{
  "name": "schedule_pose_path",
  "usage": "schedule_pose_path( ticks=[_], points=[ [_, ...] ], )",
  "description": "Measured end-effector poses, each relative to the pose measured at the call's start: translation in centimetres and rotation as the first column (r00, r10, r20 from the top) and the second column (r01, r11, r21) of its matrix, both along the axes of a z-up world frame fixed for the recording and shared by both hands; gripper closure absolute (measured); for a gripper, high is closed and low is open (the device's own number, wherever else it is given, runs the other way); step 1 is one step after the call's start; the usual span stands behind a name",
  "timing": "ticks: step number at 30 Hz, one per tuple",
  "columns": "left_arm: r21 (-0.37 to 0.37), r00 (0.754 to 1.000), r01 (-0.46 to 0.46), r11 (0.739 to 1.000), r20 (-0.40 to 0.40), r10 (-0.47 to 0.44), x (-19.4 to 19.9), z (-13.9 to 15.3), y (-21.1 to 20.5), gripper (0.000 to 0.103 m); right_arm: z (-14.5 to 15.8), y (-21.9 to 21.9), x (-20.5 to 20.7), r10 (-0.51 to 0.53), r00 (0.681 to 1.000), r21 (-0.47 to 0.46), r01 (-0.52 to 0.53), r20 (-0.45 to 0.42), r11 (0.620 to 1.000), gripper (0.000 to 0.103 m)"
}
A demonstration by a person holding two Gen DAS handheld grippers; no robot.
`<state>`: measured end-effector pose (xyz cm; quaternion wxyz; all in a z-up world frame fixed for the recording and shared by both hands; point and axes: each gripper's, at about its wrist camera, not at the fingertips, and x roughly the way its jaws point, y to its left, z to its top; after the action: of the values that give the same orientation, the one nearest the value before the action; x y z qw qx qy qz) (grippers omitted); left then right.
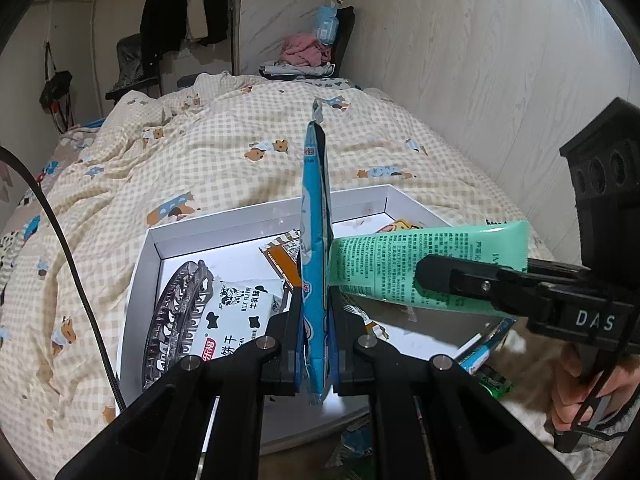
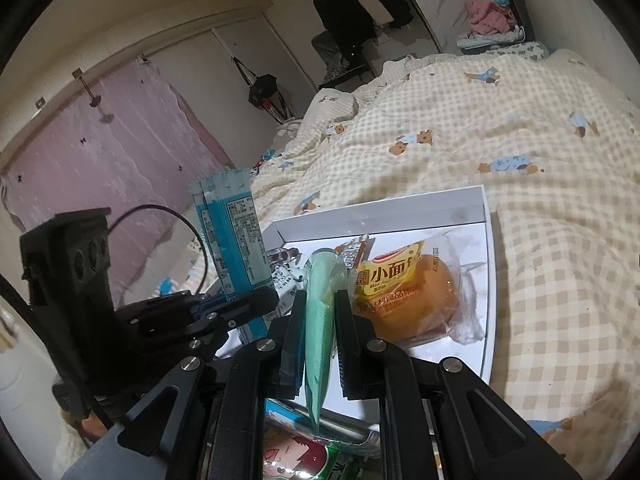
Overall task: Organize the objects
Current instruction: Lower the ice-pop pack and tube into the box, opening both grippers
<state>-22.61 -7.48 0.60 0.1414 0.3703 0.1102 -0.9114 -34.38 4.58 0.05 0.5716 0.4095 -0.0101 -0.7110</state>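
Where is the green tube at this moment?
The green tube is clamped between the fingers of the right gripper, held above the white box on the bed. In the left wrist view it is right of the blue packet.

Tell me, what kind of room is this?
Most likely a bedroom. A bed with a checked bear quilt fills most of it, dark clothes hang on a rail, and a white box of snacks sits on the quilt.
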Motion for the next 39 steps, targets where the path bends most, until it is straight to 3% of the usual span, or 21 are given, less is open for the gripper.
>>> schedule_pose_path(
  ticks=[9, 16, 18, 19, 22, 29, 39],
  points=[
    [-0.033, 1.000, 0.009, 0.999, 0.017, -0.008, -0.1, -0.2, 0.4, 0.092, -0.1, -0.1, 0.0, -0.024, 0.999, 0.031, 0.025, -0.022, 0.999, 0.088],
    [-0.037, 0.998, 0.001, 0.999, 0.065, 0.002, -0.4, -1.0, 0.5, 0.079, -0.2, -0.2, 0.0, -0.037, 0.999, 0.041, 0.038, -0.036, 0.998, 0.086],
    [-0.055, 0.997, -0.001, 0.998, 0.077, 0.005, -0.5, -1.0, 0.7, 0.072, -0.1, -0.2, 0.0, -0.046, 0.998, 0.046, 0.048, -0.049, 0.998, 0.078],
    [-0.067, 0.997, -0.002, 0.998, 0.079, 0.007, -0.5, -1.0, 0.9, 0.064, -0.1, -0.2, 0.0, -0.045, 0.998, 0.042, 0.047, -0.051, 0.998, 0.069],
    [-0.115, 0.996, -0.025, 0.993, 0.079, 0.034, -0.4, -0.8, 1.2, 0.052, 0.3, 0.0, 0.3, -0.044, 0.997, 0.021, 0.045, -0.070, 0.999, 0.025],
    [-0.147, 0.994, -0.071, 0.987, 0.071, 0.082, -0.2, -0.5, 0.9, 0.028, 0.4, 0.2, 0.1, -0.040, 0.998, 0.000, 0.040, -0.053, 0.999, 0.025],
    [-0.228, 0.991, -0.125, 0.966, 0.026, 0.134, 0.9, 1.2, 1.1, 0.023, 1.5, 1.0, 0.4, -0.023, 0.998, -0.062, 0.019, -0.050, 0.998, 0.025]
  ],
)
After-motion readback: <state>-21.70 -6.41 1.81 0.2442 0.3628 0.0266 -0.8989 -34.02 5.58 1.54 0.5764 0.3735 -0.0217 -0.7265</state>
